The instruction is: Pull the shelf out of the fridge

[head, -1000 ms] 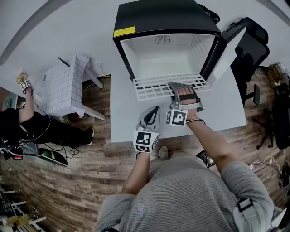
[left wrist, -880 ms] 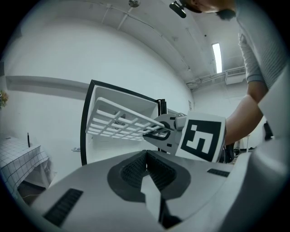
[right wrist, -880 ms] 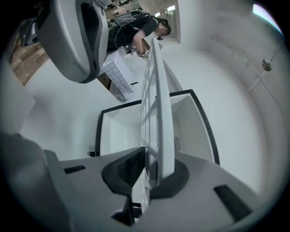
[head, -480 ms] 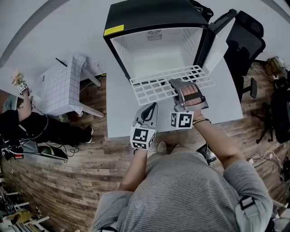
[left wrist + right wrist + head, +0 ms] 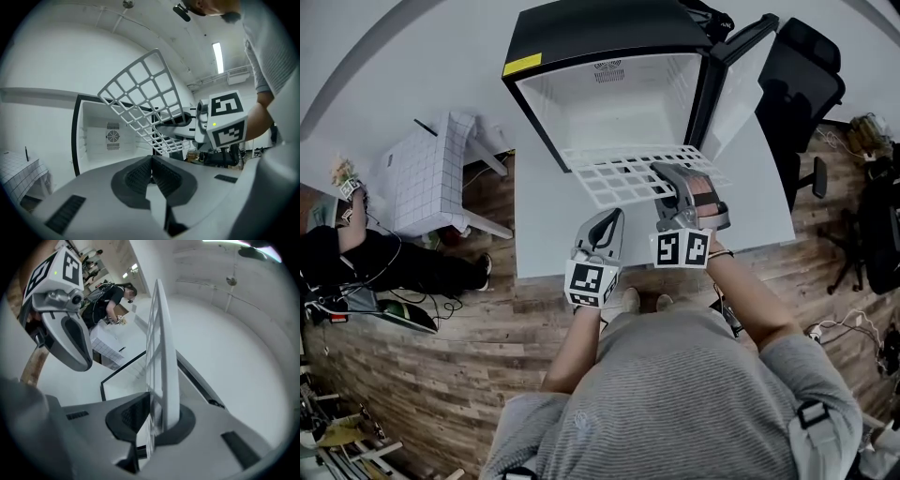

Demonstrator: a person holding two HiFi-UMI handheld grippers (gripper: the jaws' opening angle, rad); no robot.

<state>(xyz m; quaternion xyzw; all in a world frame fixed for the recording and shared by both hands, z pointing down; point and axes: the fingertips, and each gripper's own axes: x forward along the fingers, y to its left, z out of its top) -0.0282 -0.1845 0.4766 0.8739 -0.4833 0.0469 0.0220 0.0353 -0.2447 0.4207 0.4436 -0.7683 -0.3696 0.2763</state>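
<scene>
Overhead, in the head view: right hand-held gripper (image 5: 666, 174) clamped on the near edge of the white grid shelf (image 5: 623, 173), shelf held above the desk (image 5: 548, 239) with its far edge at the mouth of the open fridge (image 5: 600, 103); left hand-held gripper (image 5: 614, 217) just beside, apart from the shelf. Through the left gripper view: jaws pressed together on nothing, shelf tilted up ahead, in front of the fridge interior. Through the right gripper view: jaws nearly closed, pinching the shelf's rim, grid edge-on between the pads.
</scene>
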